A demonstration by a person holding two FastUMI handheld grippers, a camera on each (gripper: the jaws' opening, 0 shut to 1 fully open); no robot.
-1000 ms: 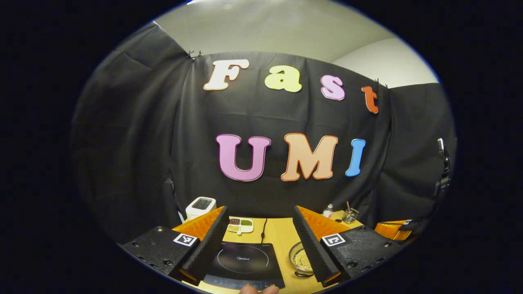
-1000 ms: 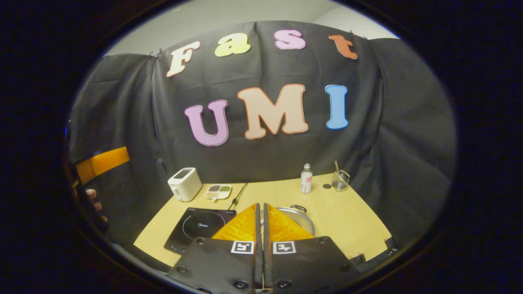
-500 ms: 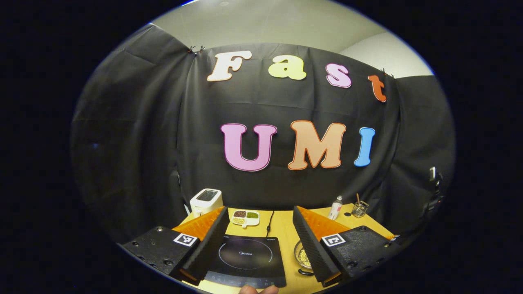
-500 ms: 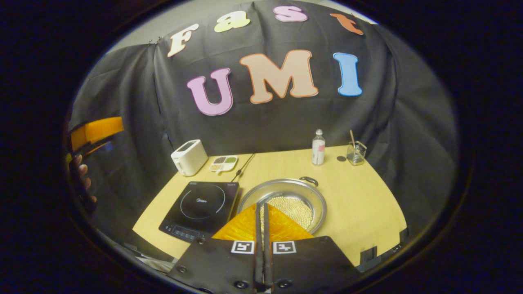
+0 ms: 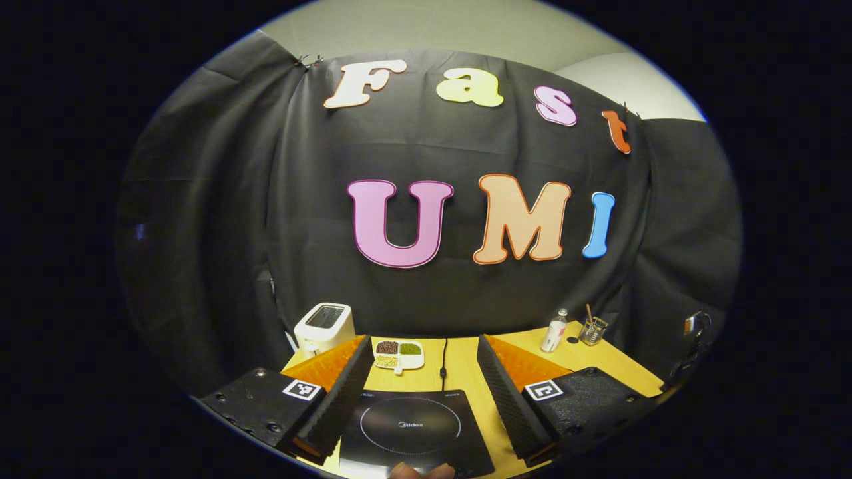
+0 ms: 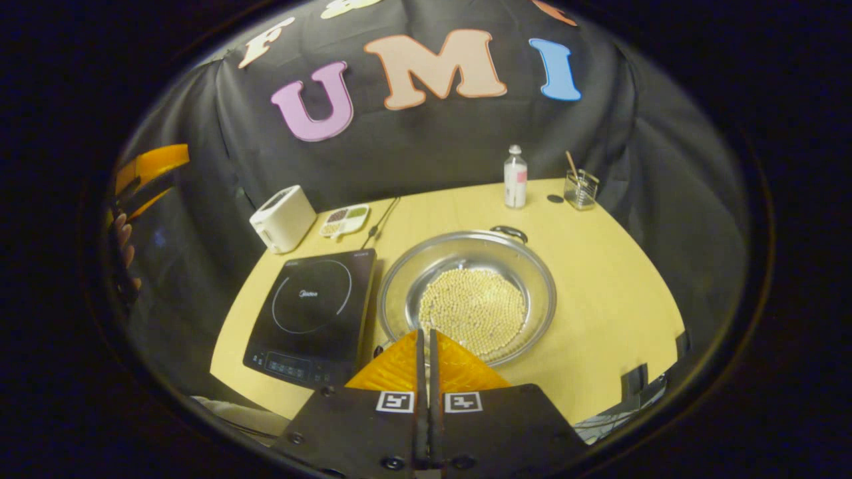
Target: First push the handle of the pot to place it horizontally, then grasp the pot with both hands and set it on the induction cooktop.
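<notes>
Steel pot (image 6: 467,293) of pale beads sits on the wooden table (image 6: 612,279), just right of the black induction cooktop (image 6: 311,313).

From above, the right gripper view shows the right gripper (image 6: 423,340) pinched closed over the pot's near rim; the left gripper view shows the left gripper (image 5: 421,347) spread wide above the cooktop (image 5: 413,432).

Shiny metal pot (image 6: 466,266), glossy black cooktop (image 6: 313,313), matt wood table (image 6: 599,279)
</notes>
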